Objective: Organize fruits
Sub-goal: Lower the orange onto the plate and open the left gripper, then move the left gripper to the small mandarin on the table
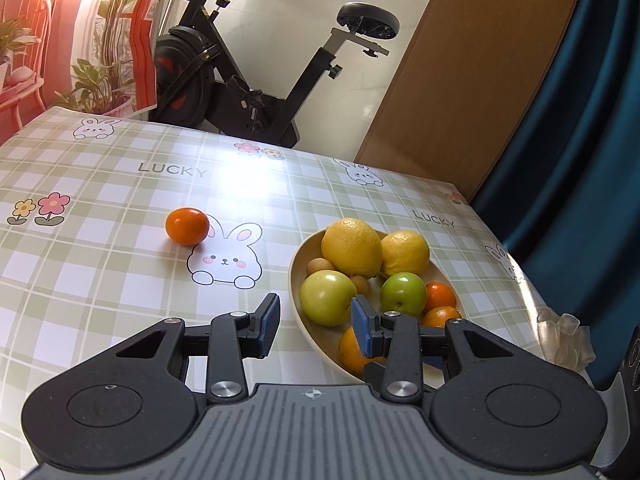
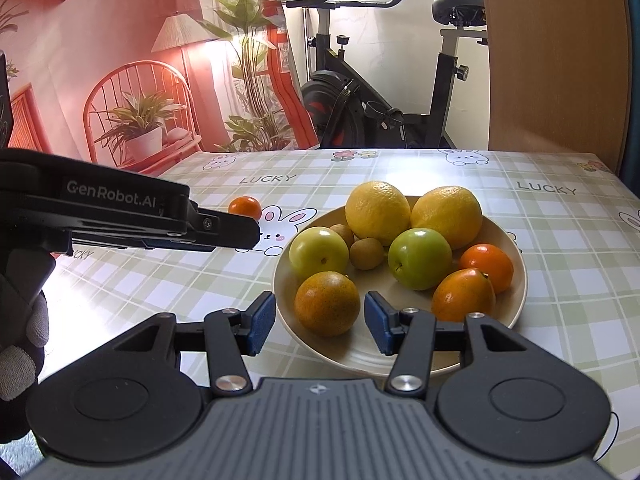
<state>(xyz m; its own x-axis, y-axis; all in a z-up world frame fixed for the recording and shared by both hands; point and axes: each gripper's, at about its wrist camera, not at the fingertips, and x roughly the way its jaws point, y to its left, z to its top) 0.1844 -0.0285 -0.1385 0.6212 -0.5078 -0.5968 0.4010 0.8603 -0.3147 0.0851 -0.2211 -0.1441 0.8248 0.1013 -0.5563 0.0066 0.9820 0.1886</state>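
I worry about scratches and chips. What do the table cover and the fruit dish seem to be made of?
Table cover: likely wipe-clean vinyl or oilcloth, glossy; window light glares off its printed checks. Fruit dish: cream, smooth, slightly satin, faint rings near the rim; ceramic or melamine, and the look leaves that open.

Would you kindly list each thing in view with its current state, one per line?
Left tongs: open, empty, above the plate's edge.
Right tongs: open, empty, over the plate's near side.
Plate: on the table, holding fruit.
Lone tangerine: alone on the tablecloth, outside the plate.
Two lemons: at the plate's far side.
Two green apples: mid-plate, unheld.
Three oranges: at the plate's near side and right.
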